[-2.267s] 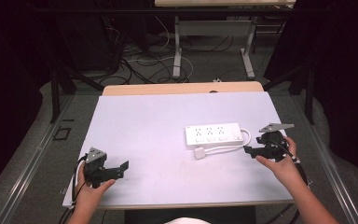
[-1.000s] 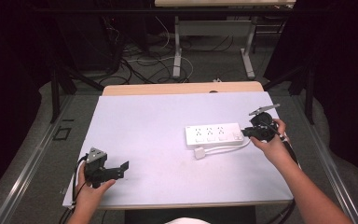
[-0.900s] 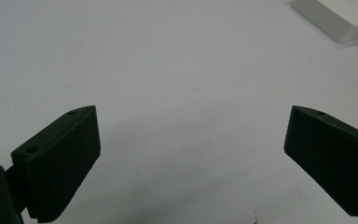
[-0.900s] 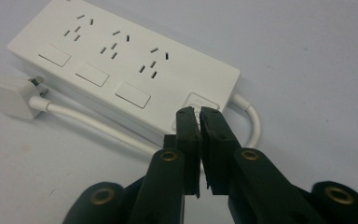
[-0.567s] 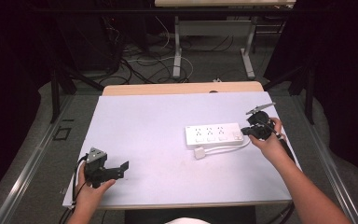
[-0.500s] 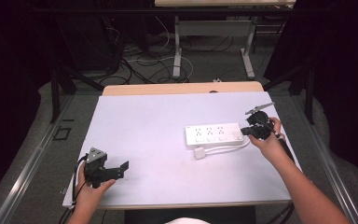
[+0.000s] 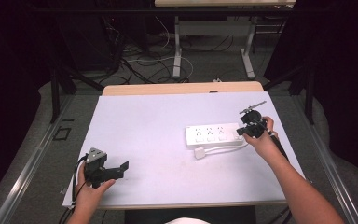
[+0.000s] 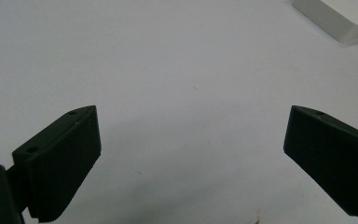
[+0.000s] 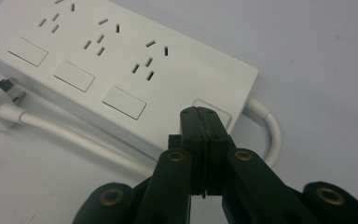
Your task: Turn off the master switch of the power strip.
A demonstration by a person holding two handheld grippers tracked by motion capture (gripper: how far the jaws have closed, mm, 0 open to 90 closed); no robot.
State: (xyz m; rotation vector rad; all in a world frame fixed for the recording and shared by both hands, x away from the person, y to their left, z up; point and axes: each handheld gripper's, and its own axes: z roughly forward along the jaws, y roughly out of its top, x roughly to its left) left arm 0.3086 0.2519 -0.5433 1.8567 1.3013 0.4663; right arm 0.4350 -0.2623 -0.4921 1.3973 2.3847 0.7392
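- White plastic power strip (image 7: 213, 135) lies on the pale table (image 7: 158, 121) in the high view, its right end just under the tip of the right gripper (image 7: 239, 132). Its white cord (image 7: 223, 148) loops back along the near side to a plug (image 7: 199, 152). The left gripper (image 7: 123, 168) sits well apart from the strip, near the table's front left edge, held by the left hand (image 7: 89, 191).
- Left gripper view: both black jaws stand spread wide over bare table, nothing between them. A corner of the strip (image 8: 338, 16) shows far ahead, to the upper right.
- Right gripper view: the jaws are pressed together, holding nothing, their tip (image 9: 204, 114) over a square switch (image 9: 213, 108) at the strip's cord end. Three rows of sockets run away to the upper left; the cord curves out just to the right.
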